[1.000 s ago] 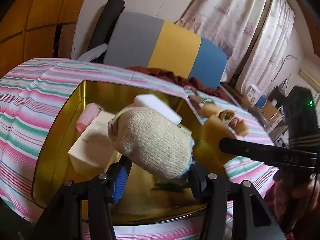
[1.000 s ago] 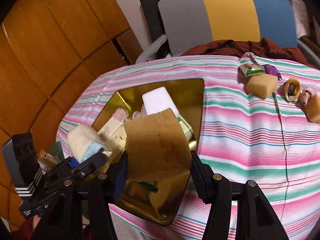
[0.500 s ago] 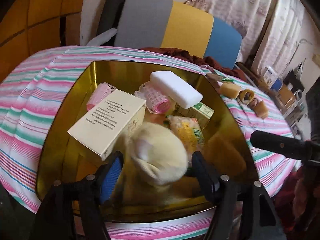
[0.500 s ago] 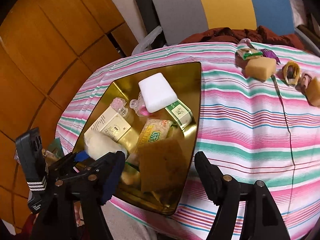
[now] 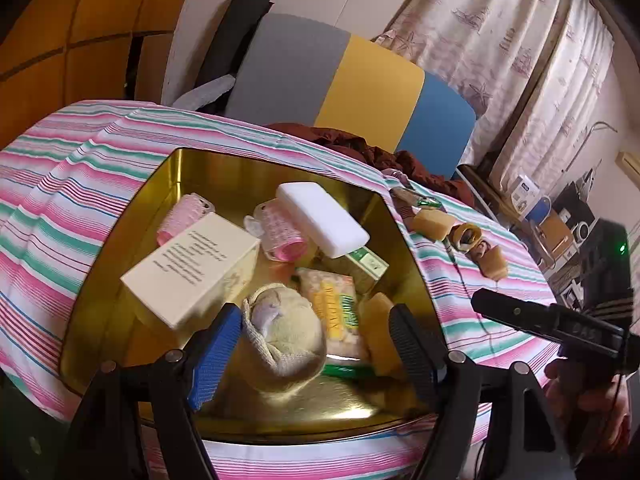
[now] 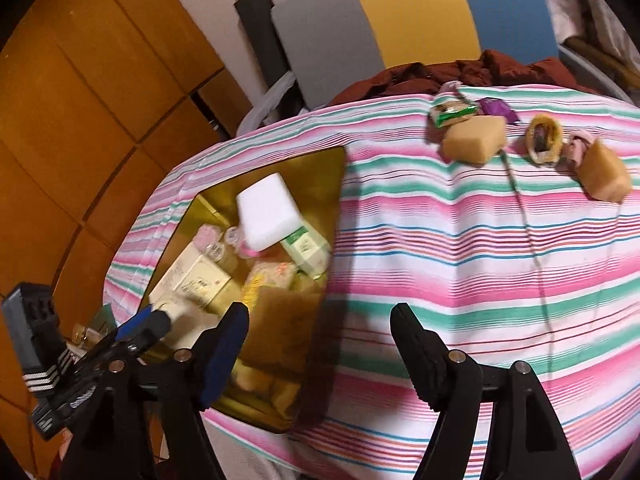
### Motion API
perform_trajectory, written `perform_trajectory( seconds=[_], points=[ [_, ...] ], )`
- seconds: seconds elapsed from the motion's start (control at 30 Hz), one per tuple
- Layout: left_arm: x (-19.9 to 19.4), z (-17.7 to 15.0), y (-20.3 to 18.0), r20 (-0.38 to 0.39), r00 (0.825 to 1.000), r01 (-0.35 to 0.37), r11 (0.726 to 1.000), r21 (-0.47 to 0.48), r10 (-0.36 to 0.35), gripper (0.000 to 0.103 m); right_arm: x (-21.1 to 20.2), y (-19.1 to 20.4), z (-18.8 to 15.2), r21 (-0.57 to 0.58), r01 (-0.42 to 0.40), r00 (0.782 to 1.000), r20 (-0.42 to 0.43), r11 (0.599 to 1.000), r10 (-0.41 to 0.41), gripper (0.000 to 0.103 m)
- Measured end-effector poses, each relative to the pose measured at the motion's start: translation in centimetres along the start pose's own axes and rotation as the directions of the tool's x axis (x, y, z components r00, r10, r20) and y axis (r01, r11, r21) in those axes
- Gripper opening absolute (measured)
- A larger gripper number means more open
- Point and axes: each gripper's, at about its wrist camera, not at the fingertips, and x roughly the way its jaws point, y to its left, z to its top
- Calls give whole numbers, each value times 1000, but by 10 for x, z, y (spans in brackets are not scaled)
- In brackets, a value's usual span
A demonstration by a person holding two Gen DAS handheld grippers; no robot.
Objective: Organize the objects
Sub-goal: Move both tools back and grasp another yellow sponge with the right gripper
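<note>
Two grippers hover at the gold tin [image 5: 120, 240], both spread wide and empty: left gripper [image 5: 316, 344] straddles the rolled cloth [image 5: 284, 340] lying inside without clamping it; right gripper [image 6: 320, 344] holds nothing. Judged step: drop-off complete. Next: fetch the tan sponge [image 6: 476, 140] from the striped tablecloth [image 6: 440, 240].

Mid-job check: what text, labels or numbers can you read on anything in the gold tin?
Nothing reads with certainty.
Cream box: several printed lines, too small to read.
Yellow packet: large letters, blurred and turned sideways.
Green-and-white carton: small mark, too small to read.
</note>
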Motion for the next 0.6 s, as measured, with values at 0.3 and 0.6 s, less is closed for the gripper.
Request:
perform_trajectory(
  seconds=[0.3, 0.6],
  points=[
    [15, 11, -52, -17, 998, 63, 995, 81, -61, 77, -14, -79, 21, 47, 157, 988, 3, 987, -157, 78],
    [38, 14, -101, -78, 986, 156, 978, 142, -146, 78, -32, -172, 38, 171, 276, 960, -7, 946, -279, 80]
  ],
)
